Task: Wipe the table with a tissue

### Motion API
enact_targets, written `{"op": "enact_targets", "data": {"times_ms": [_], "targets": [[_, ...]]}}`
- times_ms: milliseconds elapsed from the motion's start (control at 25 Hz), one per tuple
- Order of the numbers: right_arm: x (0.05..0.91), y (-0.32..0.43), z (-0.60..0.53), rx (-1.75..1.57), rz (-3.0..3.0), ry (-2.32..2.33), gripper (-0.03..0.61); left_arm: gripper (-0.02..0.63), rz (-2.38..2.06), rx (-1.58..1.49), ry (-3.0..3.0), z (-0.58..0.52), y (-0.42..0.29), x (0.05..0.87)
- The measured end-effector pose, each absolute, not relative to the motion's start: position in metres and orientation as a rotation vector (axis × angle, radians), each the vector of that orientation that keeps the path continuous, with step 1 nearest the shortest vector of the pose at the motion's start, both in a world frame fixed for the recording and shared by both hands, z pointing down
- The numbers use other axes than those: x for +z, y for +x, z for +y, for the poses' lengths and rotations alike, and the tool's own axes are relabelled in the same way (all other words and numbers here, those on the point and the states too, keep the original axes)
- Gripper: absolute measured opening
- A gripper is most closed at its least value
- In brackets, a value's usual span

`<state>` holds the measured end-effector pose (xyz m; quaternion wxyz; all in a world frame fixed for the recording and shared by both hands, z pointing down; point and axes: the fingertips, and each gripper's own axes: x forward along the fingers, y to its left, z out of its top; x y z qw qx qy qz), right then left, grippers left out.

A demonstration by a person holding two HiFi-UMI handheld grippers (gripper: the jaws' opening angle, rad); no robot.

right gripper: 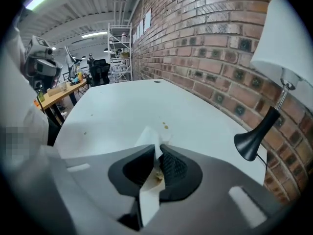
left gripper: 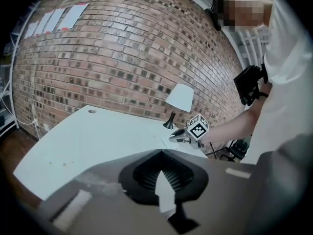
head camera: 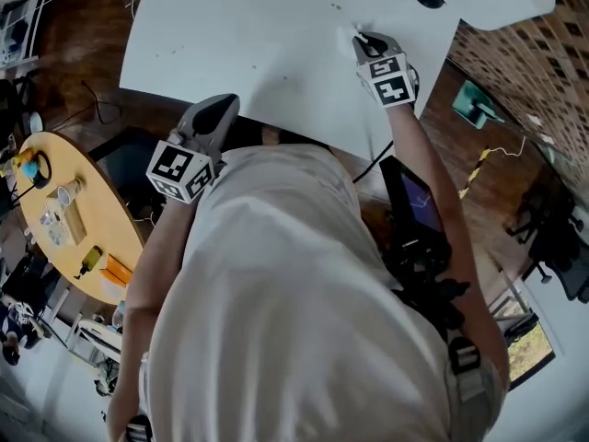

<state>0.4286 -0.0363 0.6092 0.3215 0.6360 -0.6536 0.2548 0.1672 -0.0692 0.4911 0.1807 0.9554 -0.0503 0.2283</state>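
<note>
Two tools: the right tool (head camera: 361,37) is pinching a tissue (right gripper: 148,137) between nearly closed jaws. The left tool (head camera: 224,101) is hanging beside the person's body, off the bench (head camera: 248,35), with its jaw tips drawn together and nothing poking past them.
Tissue position: it is sticking out past the right tool's tips as a small white peak, pointing down at the white bench, not far from a black-footed lamp (right gripper: 268,120). Whether it is pressing on the surface is unclear.
Marks: a brownish smear (right gripper: 157,176) is showing on the tissue between the pads, and a few brown specks (right gripper: 165,127) are lying on the bench just ahead.
Likely handling: the tissue is probably feather-light, soft and limp. It is likely folding under any push and tearing if dragged hard.
Where to hold: the bunched middle seems best, leaving a wad free below the tips.
Caution: too little tissue showing may mean the hard jaw tips are scraping the bench instead.
</note>
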Motion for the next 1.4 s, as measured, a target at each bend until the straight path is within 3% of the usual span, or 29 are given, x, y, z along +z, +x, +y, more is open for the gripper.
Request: {"op": "enact_targets", "data": {"times_ms": [480, 1400], "targets": [[0.632, 0.484, -0.073, 0.836, -1.468, 1.909, 0.034, 0.005, -0.228, 0.618, 2.653, -0.129, 0.13, 0.501], [0.637, 0.472, -0.112, 0.729, -1.238, 1.998, 0.032, 0.005, -0.319, 0.644, 2.595, -0.153, 0.104, 0.504]]}}
